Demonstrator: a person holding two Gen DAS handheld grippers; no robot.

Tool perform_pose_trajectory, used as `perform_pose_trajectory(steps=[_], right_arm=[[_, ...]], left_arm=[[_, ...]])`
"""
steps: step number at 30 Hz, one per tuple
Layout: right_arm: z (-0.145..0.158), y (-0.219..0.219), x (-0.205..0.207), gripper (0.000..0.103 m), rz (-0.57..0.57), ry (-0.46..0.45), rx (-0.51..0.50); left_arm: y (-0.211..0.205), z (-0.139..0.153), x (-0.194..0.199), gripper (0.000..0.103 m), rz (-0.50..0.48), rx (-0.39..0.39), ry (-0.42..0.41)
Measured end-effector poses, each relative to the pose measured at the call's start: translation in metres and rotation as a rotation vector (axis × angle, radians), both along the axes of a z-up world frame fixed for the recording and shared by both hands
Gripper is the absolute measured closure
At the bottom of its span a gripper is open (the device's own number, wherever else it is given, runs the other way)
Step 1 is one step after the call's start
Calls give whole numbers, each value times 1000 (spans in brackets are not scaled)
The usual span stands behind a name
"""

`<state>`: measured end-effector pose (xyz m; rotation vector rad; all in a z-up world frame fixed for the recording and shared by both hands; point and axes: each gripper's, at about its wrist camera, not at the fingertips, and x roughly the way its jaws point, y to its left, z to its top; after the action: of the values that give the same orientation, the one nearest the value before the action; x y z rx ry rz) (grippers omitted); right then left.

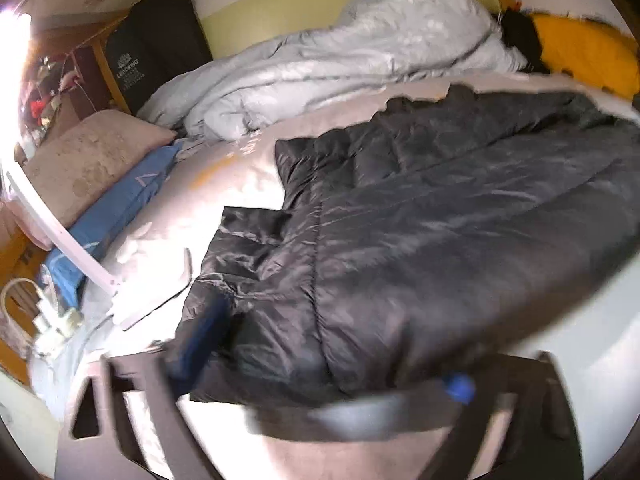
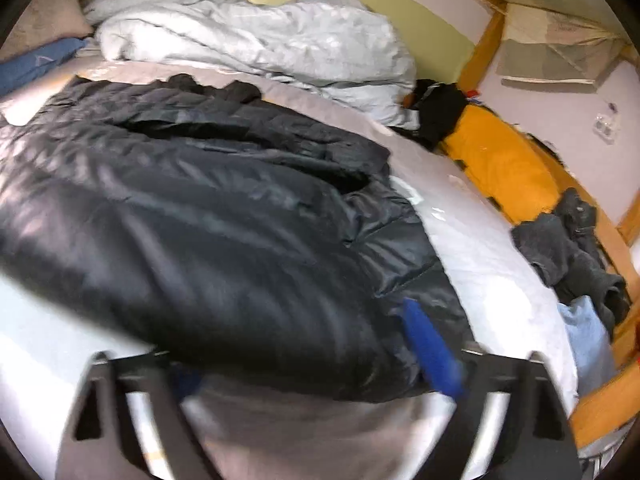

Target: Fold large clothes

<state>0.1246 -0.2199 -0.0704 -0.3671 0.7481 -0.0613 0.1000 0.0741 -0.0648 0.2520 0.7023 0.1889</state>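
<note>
A large black puffer jacket (image 1: 420, 216) lies spread on the bed; it also shows in the right wrist view (image 2: 192, 208). My left gripper (image 1: 320, 364) is open wide at the jacket's near edge, its blue fingertips (image 1: 202, 336) apart with the hem between them. My right gripper (image 2: 312, 364) is also open wide over the jacket's near hem, one blue fingertip (image 2: 430, 352) lying on the fabric, the other partly hidden under it. Both views are motion-blurred.
A crumpled pale grey duvet (image 1: 340, 52) lies at the back of the bed. Pillows (image 1: 92, 164) and a white lamp arm (image 1: 60, 232) sit on the left. An orange cushion (image 2: 496, 160) and dark clothes (image 2: 572, 248) lie on the right by the wooden frame (image 2: 600, 404).
</note>
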Motion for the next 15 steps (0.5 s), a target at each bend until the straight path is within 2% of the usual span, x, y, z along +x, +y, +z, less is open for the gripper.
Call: perform_pose_trajectory(steps=[1,2,5,7,11,15], right_arm=[[1,1,-2,64,22,8,19],[2,2,-5,73,32,4,35],[10,5,-12,84,37,-38,39],[22,4,-21,85,35,-67,52],[44,-8,-41,85,49,-54,130],[52,-14,-63,84,81,-64,149]], left_arm=[[-1,2,-3,53,-23,-19,-2],[-3,5,-7,71,-45,-30,-8],[-12,15,-15,80,-68,-15,-28],[-15,23,-22,81,-72,-23,-13],[-12,41,-40,81,-90,-72,35],[-9,49,-62,80,-125,-103,63]])
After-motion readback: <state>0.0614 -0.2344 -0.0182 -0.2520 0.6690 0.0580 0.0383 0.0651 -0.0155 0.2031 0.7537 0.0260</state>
